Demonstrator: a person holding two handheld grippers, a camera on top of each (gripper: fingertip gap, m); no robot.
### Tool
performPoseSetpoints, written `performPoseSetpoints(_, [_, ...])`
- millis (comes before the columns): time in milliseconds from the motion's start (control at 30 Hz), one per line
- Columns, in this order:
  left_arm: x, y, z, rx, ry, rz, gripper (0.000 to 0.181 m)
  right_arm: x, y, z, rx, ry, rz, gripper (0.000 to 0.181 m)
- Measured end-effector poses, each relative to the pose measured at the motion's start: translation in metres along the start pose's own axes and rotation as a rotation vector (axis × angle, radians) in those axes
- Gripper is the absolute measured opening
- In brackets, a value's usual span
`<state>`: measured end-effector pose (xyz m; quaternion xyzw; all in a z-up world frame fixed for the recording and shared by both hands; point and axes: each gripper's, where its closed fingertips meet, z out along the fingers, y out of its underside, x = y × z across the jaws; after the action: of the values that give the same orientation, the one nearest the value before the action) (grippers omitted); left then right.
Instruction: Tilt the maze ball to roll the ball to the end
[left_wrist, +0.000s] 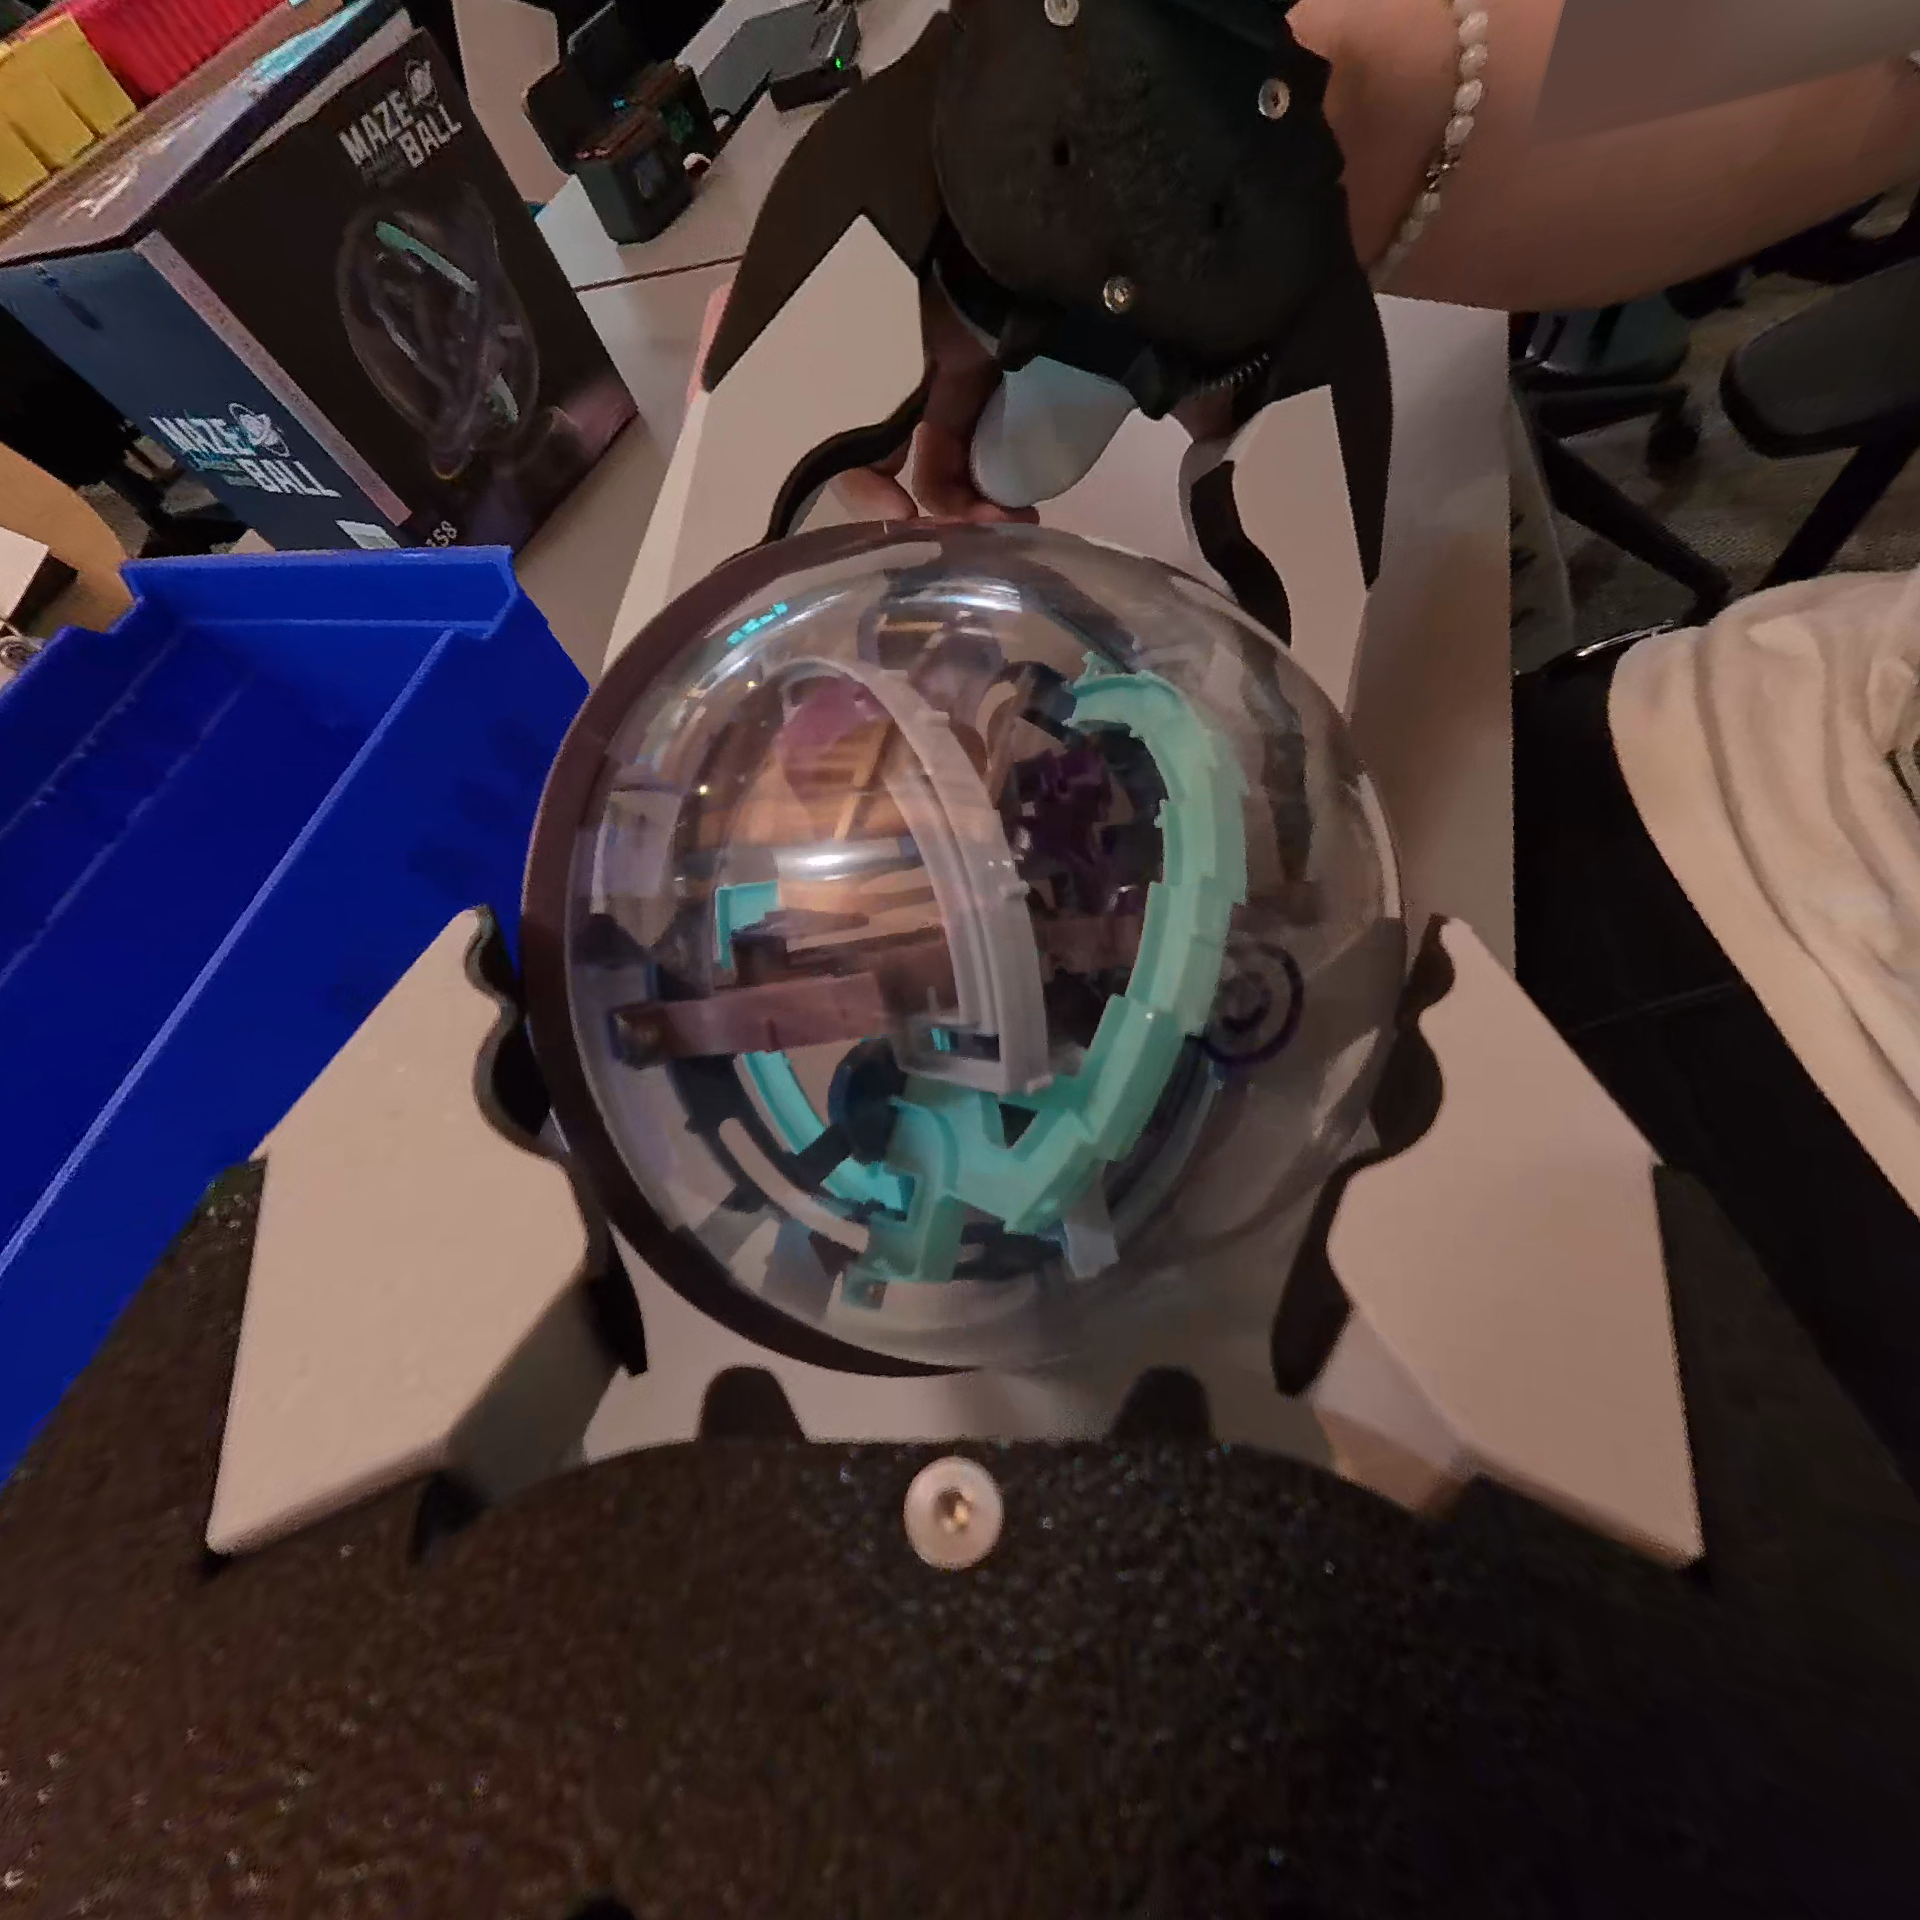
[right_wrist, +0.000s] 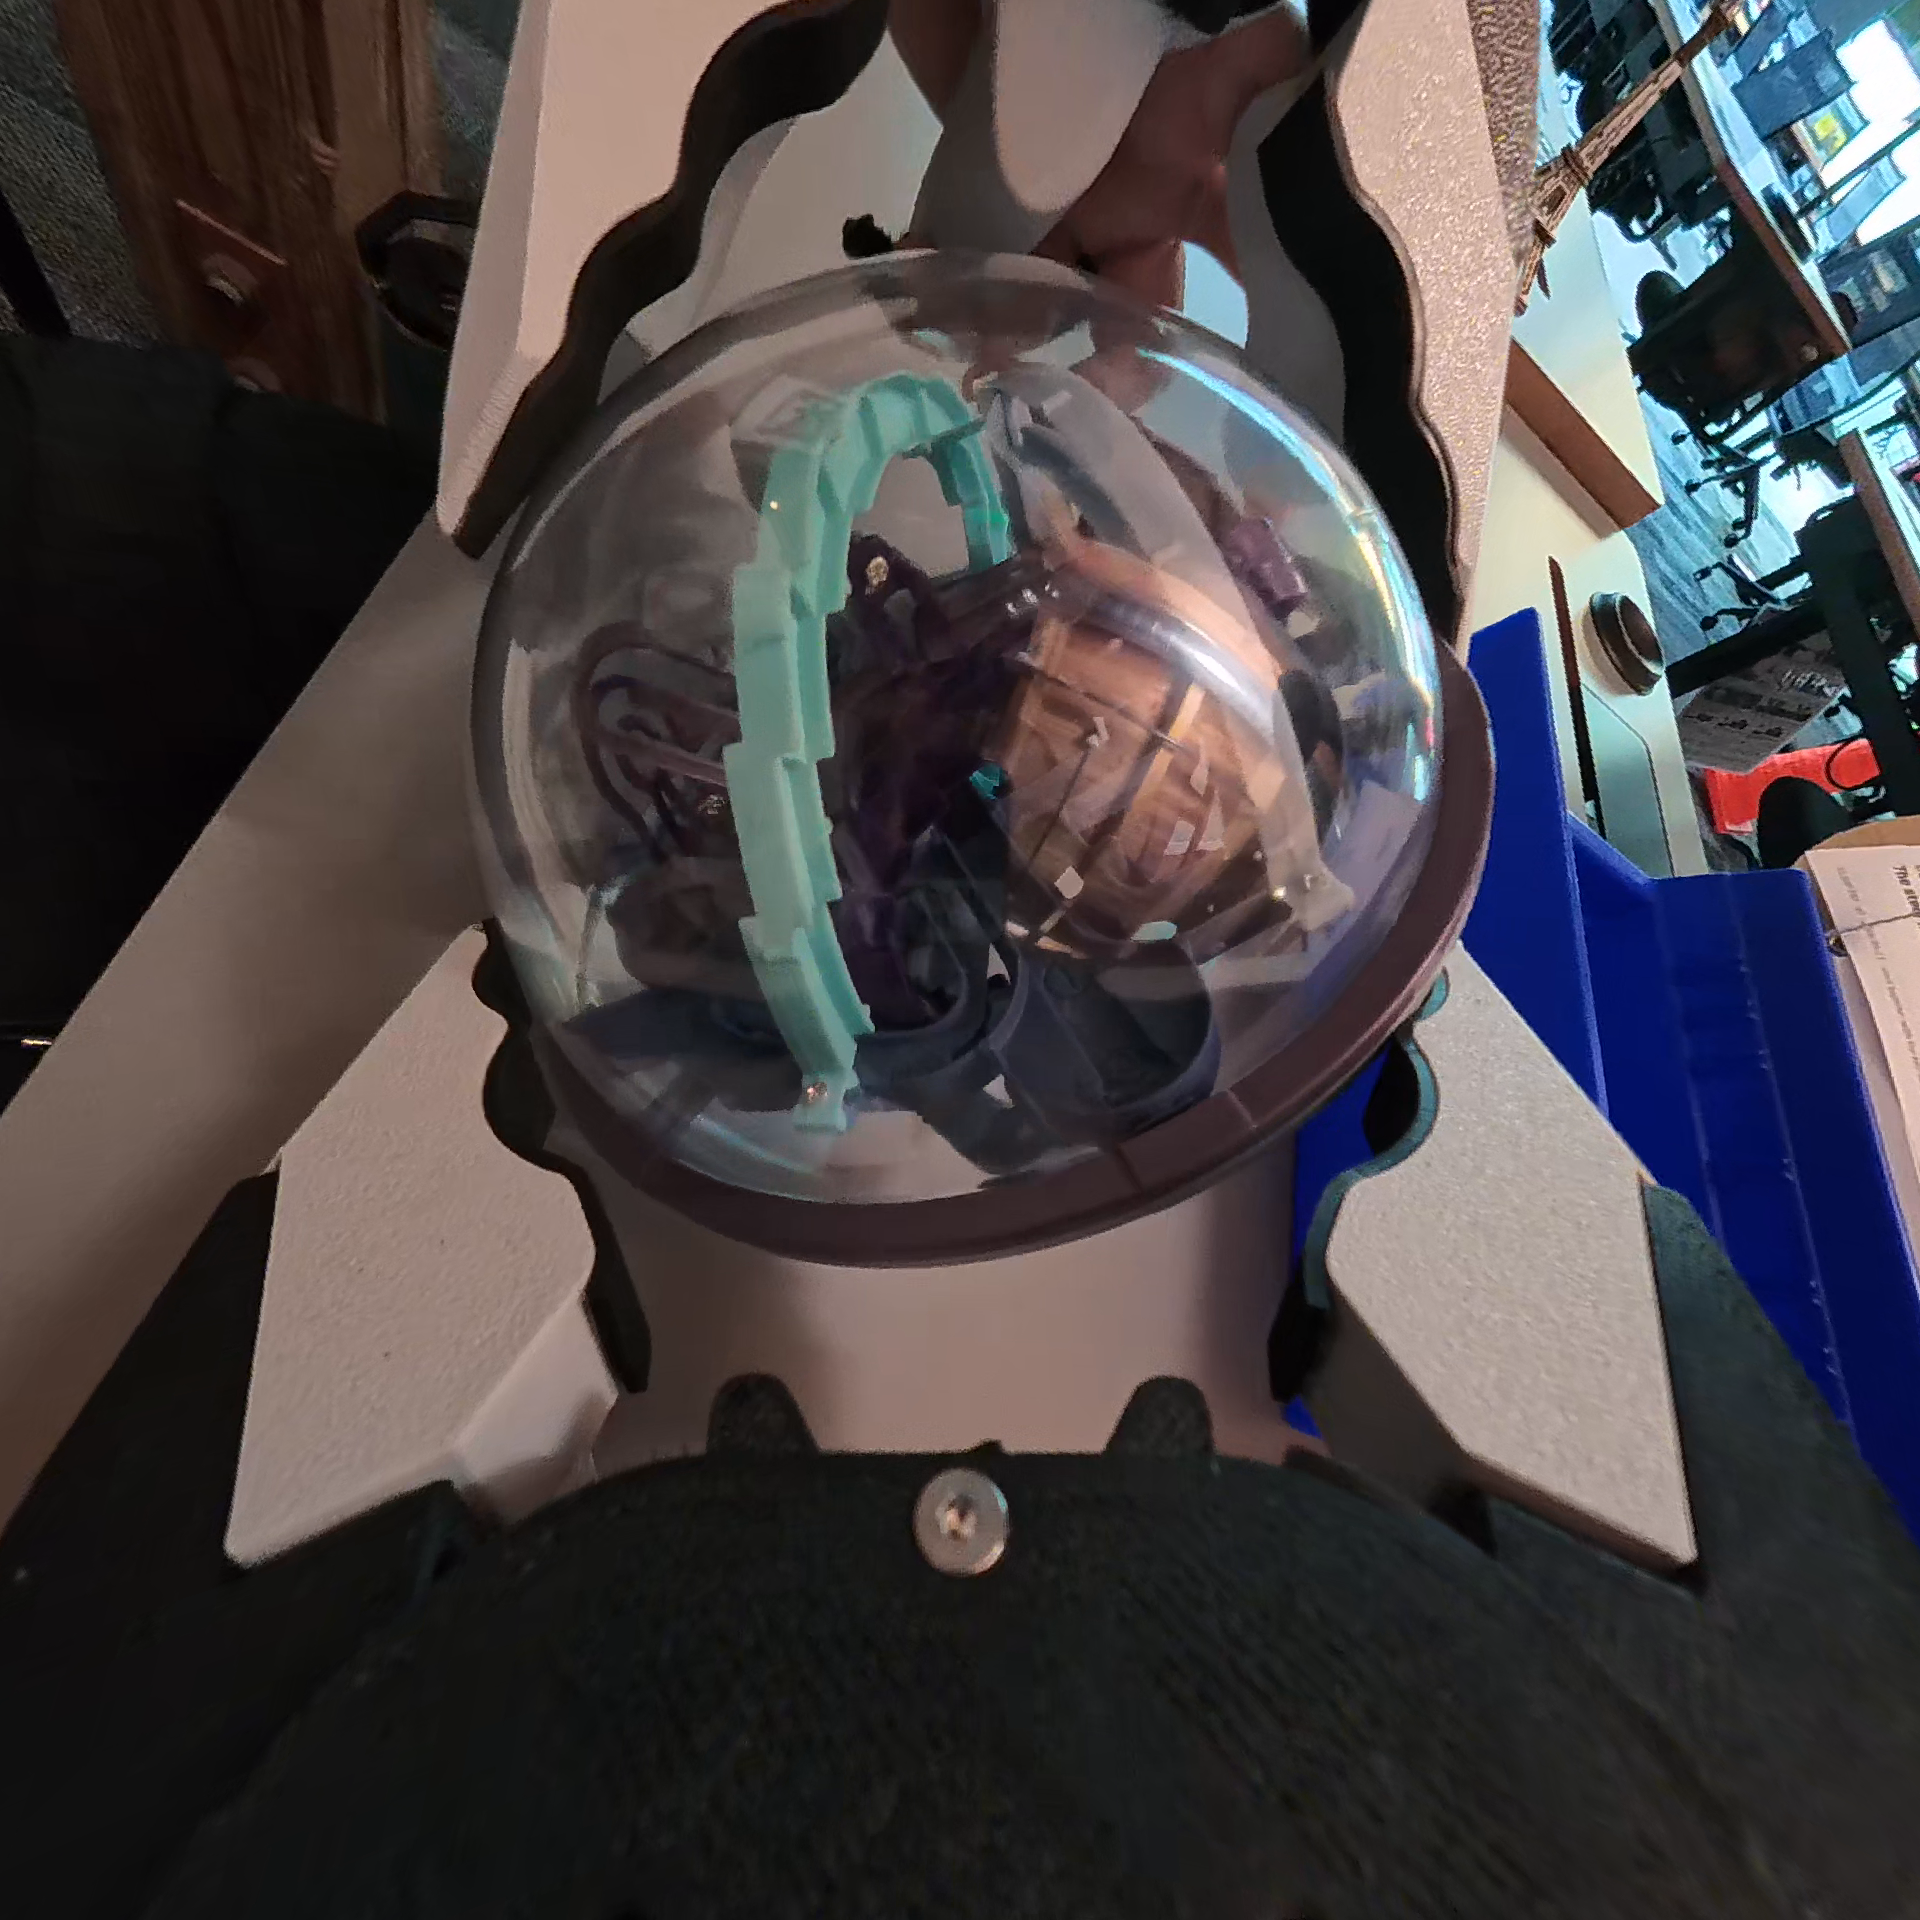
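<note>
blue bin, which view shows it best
The left wrist view: the blue bin shows its open inside and walls, left of the maze ball. The right wrist view catches only part of its wall at the right edge, behind the ball.

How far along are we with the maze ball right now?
Done: the maze ball is gripped from opposite sides by the left tongs and the right tongs, beside the blue bin. In hand: it is being held over the white table for tilting. Left: rolling the small ball to the end; I cannot pick that ball out among the teal and purple tracks, so progress inside is unclear.
</note>
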<state>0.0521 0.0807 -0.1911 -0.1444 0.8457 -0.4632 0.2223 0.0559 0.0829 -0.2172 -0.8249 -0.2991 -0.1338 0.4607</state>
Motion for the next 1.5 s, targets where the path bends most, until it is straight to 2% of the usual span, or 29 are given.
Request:
performPoseSetpoints(367, [-0.002, 0.006, -0.004, 0.015, 0.051, -0.023, 0.157, 0.001, -0.001, 0.001, -0.002, 0.019, -0.052, 0.155])
performPoseSetpoints(633, [-0.002, 0.014, -0.008, 0.068, 0.114, -0.139, 0.157, 0.0, -0.003, 0.003, 0.019, 0.018, -0.044, 0.155])
performPoseSetpoints(733, [0.003, 0.026, -0.006, 0.026, 0.145, -0.143, 0.157, 0.0, -0.001, 0.003, 0.01, 0.013, -0.059, 0.154])
performPoseSetpoints(1067, [-0.001, 0.023, 0.001, -0.057, 0.016, -0.019, 0.157, 0.004, 0.011, 0.0, 0.013, 0.07, -0.119, 0.154])
performPoseSetpoints(1267, [-0.006, 0.02, 0.008, -0.097, -0.129, 0.069, 0.157, 0.006, 0.001, -0.008, 0.12, 0.058, -0.008, 0.151])
performPoseSetpoints(1500, [-0.011, 0.018, 0.012, -0.109, -0.2, 0.069, 0.157, 0.012, 0.01, -0.005, 0.075, 0.065, 0.012, 0.158])
